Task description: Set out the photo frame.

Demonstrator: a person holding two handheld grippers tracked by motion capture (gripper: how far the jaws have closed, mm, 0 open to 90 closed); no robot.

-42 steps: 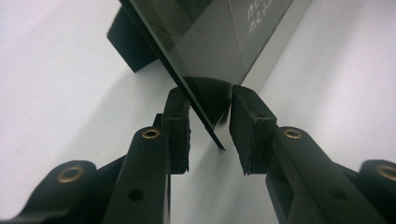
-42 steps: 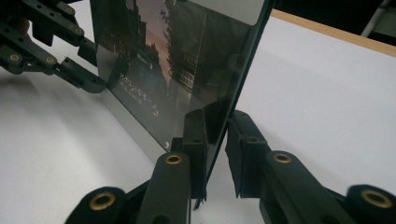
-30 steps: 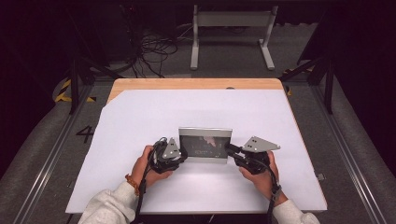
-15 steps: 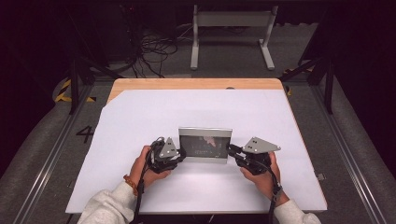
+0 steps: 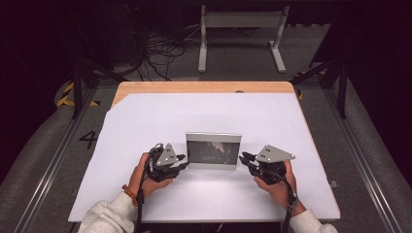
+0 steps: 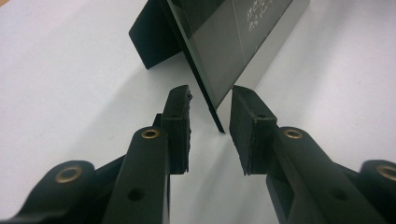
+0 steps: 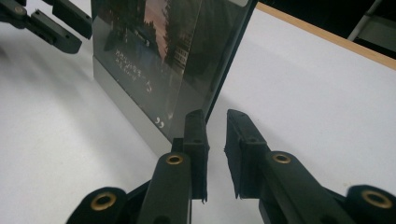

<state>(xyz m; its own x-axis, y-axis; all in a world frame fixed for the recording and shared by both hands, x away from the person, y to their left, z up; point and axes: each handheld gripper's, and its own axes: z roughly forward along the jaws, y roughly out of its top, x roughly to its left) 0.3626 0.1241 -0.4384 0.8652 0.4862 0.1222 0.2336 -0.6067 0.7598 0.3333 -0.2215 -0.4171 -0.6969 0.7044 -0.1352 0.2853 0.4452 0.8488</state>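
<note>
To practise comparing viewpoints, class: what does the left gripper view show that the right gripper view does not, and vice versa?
Left gripper view: the picture frame from its side, its black back stand, and its corner between the left gripper's open jaws, which have just been opening. Right gripper view: the frame's printed front, the table's wooden edge, and the right gripper with its jaws open. Both: the frame standing on the white sheet.

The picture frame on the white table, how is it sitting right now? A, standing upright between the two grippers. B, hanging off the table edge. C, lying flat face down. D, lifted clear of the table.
A: the picture frame stands upright on the white table, with the left gripper and right gripper at its two ends.
</note>
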